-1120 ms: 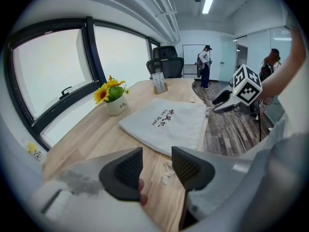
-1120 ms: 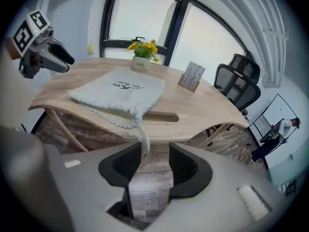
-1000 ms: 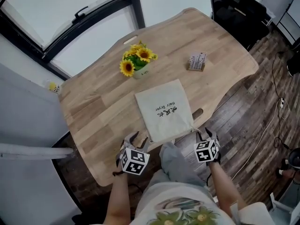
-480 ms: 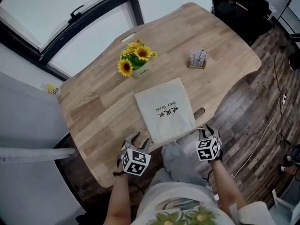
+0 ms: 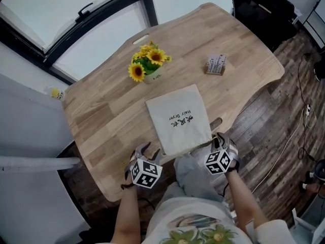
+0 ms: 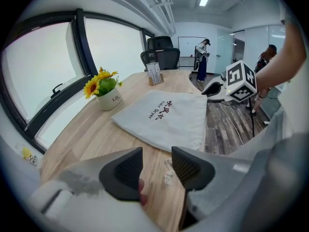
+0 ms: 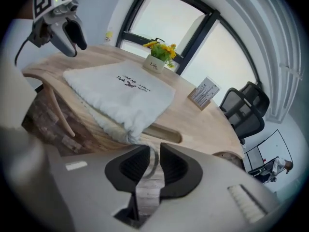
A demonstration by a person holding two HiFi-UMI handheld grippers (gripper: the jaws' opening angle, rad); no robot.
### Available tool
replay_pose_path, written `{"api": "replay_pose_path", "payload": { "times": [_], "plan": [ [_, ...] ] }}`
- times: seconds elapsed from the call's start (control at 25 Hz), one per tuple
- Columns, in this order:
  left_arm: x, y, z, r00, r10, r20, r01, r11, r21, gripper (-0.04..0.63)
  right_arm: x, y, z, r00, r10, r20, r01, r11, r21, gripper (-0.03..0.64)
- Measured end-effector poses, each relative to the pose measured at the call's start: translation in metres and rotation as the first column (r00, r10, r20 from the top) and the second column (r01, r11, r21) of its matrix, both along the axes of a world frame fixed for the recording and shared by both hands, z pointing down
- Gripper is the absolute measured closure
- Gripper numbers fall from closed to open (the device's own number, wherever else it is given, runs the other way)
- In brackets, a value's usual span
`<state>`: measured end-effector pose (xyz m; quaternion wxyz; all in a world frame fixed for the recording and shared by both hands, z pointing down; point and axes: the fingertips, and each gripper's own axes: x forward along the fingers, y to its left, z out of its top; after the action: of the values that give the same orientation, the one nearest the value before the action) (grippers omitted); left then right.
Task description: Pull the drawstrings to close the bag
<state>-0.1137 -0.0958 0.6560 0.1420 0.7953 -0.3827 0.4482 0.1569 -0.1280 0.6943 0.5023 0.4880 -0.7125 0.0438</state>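
The right gripper [image 7: 150,154], held just off the counter's near edge, is closing its jaws around a pale drawstring [image 7: 153,161] that runs from the bunched corner of the bag [image 5: 177,118]. The cord sits in the narrow gap between the pads, which do not yet look clamped on it. The left gripper [image 6: 157,161] hovers at the same edge with its jaws released and spread, nothing between them. A knotted cord end [image 6: 168,170] lies on the wood just beyond its tips, and a fingertip [image 6: 141,197] of the person holding it shows beside one jaw.

The cream cloth bag, printed with dark lettering, lies flat on the wooden counter [image 5: 101,116]. Its mouth end faces the person, between the two grippers and at the counter's rim.

Farther back on the counter stands a small white pot of sunflowers [image 5: 147,65], and to its right, well apart from the bag, a little card stand [image 5: 215,65]. A black office chair [image 5: 264,9] waits past the counter's far corner, and large windows line the wall beyond.
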Motion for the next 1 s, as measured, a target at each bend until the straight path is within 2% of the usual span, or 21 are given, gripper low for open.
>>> {"api": "replay_pose_path", "payload": {
  "times": [0.16, 0.24, 0.32, 0.4, 0.56, 0.68, 0.72, 0.8, 1.0],
  "plan": [
    [-0.020, -0.004, 0.005, 0.999, -0.005, 0.052, 0.005, 1.000, -0.006, 0.413, 0.000, 0.002, 0.009, 1.000, 0.008, 0.009, -0.008, 0.998, -0.068, 0.612],
    [-0.026, -0.004, 0.012, 0.992, 0.046, 0.115, -0.046, 0.999, -0.006, 0.414, 0.000, 0.001, 0.010, 1.000, 0.022, 0.018, -0.020, 0.996, -0.083, 0.612],
    [-0.027, -0.002, 0.020, 0.974, 0.127, 0.185, -0.127, 0.992, -0.012, 0.414, 0.001, 0.000, 0.009, 0.999, 0.037, 0.035, -0.033, 0.994, -0.104, 0.614],
    [-0.023, 0.000, 0.027, 0.947, 0.218, 0.237, -0.218, 0.976, -0.026, 0.413, 0.002, 0.000, 0.009, 0.998, 0.043, 0.049, -0.037, 0.992, -0.119, 0.614],
    [-0.005, 0.002, 0.034, 0.891, 0.365, 0.271, -0.368, 0.929, -0.042, 0.413, 0.001, 0.000, 0.009, 0.996, 0.050, 0.071, -0.042, 0.992, -0.119, 0.614],
    [0.007, 0.006, 0.041, 0.830, 0.469, 0.302, -0.467, 0.880, -0.084, 0.407, 0.001, -0.001, 0.009, 0.995, 0.061, 0.082, -0.051, 0.993, -0.110, 0.614],
    [0.010, 0.009, 0.046, 0.807, 0.502, 0.311, -0.494, 0.863, -0.108, 0.382, 0.001, -0.001, 0.009, 0.994, 0.068, 0.089, -0.058, 0.992, -0.108, 0.614],
    [0.012, 0.012, 0.053, 0.771, 0.544, 0.331, -0.528, 0.837, -0.144, 0.374, 0.001, 0.000, 0.008, 0.991, 0.083, 0.104, -0.072, 0.992, -0.105, 0.614],
    [0.019, 0.015, 0.064, 0.698, 0.614, 0.368, -0.588, 0.786, -0.194, 0.382, 0.002, -0.001, 0.009, 0.989, 0.093, 0.119, -0.082, 0.992, -0.093, 0.614]
  ]
}}
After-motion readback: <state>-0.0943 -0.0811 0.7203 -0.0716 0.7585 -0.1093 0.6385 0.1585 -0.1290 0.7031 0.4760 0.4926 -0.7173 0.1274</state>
